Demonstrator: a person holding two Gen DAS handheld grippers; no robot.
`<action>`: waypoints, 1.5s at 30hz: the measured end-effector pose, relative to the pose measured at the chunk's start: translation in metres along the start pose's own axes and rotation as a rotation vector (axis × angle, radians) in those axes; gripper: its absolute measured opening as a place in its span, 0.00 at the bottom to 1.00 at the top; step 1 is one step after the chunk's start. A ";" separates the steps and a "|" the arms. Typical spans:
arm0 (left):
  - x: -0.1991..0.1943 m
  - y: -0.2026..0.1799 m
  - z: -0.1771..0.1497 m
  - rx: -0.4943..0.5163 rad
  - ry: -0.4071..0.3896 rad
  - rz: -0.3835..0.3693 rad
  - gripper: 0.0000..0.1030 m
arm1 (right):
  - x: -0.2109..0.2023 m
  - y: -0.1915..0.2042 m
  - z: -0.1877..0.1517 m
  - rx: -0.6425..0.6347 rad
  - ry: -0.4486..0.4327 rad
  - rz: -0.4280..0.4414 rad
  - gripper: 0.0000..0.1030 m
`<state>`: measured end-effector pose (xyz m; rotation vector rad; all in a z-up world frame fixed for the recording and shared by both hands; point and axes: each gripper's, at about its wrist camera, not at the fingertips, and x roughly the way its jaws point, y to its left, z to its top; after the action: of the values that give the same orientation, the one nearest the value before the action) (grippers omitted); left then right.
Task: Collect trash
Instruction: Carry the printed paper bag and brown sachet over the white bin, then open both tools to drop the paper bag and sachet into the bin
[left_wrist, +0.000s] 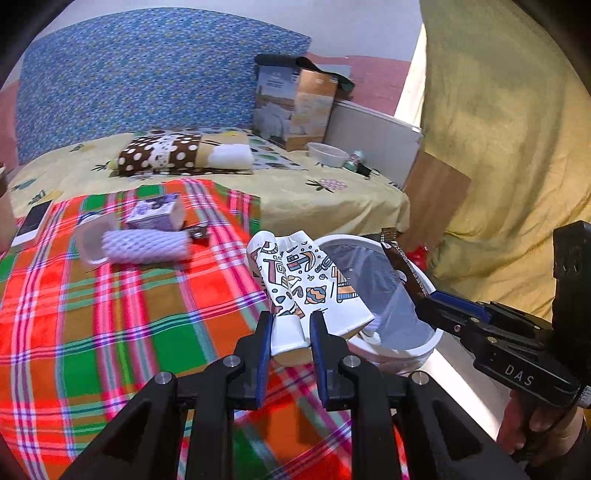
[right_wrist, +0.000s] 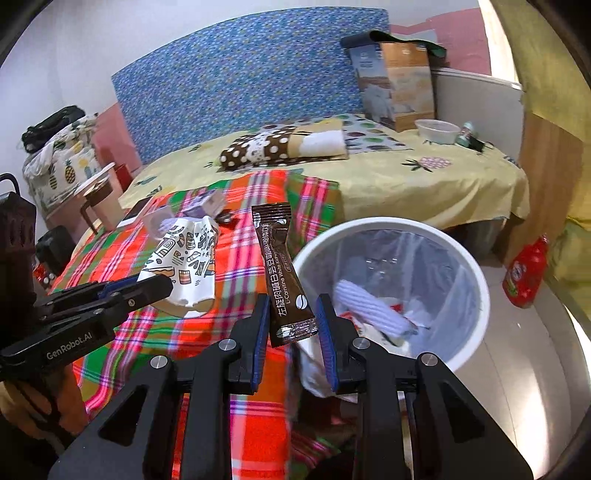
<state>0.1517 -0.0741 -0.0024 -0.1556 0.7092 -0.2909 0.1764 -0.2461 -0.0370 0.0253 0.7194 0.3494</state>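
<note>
My left gripper (left_wrist: 291, 332) is shut on a crushed white paper cup (left_wrist: 306, 280) with colourful doodles, held beside the rim of the white bin (left_wrist: 436, 339). The cup also shows in the right wrist view (right_wrist: 184, 266). My right gripper (right_wrist: 291, 314) is shut on a brown coffee sachet (right_wrist: 280, 266), held upright just left of the bin (right_wrist: 476, 266). The sachet shows over the bin in the left wrist view (left_wrist: 402, 266). The bin has a clear liner and holds a white foam net (right_wrist: 373, 310) and wrappers.
On the plaid blanket (left_wrist: 110, 314) lie a white foam net (left_wrist: 147, 245), a plastic cup (left_wrist: 92, 240), a small purple carton (left_wrist: 155, 214) and a phone (left_wrist: 33, 221). A bowl (left_wrist: 328, 153) and box (left_wrist: 291, 107) sit on the bed. A red bottle (right_wrist: 524, 273) stands on the floor.
</note>
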 end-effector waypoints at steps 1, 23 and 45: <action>0.003 -0.002 0.001 0.006 0.002 -0.005 0.20 | -0.001 -0.003 -0.001 0.008 0.000 -0.006 0.27; 0.087 -0.051 0.009 0.113 0.123 -0.108 0.20 | 0.014 -0.061 -0.018 0.141 0.074 -0.114 0.27; 0.083 -0.034 0.025 0.033 0.088 -0.145 0.20 | 0.013 -0.067 -0.017 0.162 0.101 -0.130 0.34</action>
<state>0.2206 -0.1314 -0.0267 -0.1641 0.7812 -0.4505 0.1949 -0.3068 -0.0682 0.1147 0.8439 0.1686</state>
